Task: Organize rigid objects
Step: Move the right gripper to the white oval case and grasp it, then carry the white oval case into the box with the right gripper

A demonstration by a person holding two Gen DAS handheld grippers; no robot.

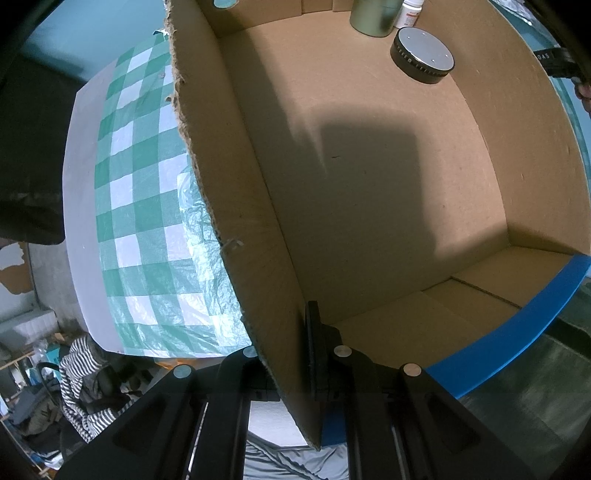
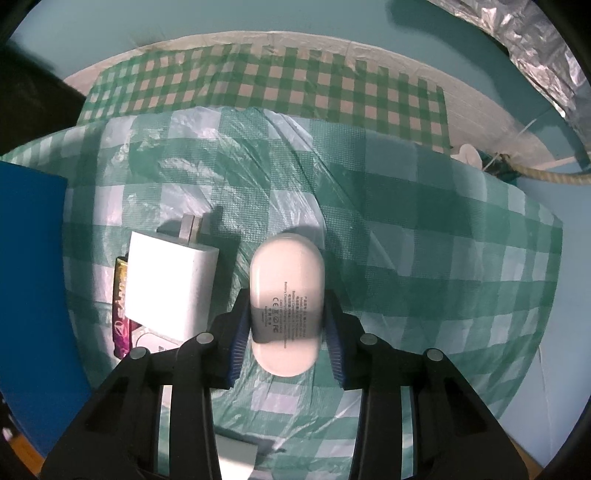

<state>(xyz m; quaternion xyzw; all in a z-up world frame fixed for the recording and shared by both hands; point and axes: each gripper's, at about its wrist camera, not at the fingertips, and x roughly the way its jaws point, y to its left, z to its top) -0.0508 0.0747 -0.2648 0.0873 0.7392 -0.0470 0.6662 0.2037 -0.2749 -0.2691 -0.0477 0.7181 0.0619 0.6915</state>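
In the left wrist view my left gripper is shut on the side wall of an open cardboard box, with the wall running up between its fingers. At the box's far end lie a black round puck with a silver top, a metal can and a white pill bottle. In the right wrist view a white oval earbud case lies on the green checked cloth, printed side up. My right gripper is shut on it, its blue pads pressing both long sides.
A white plug charger lies just left of the case, over a purple and yellow packet. A blue panel stands at the far left. The box has a blue rim. Crinkled foil hangs at the top right.
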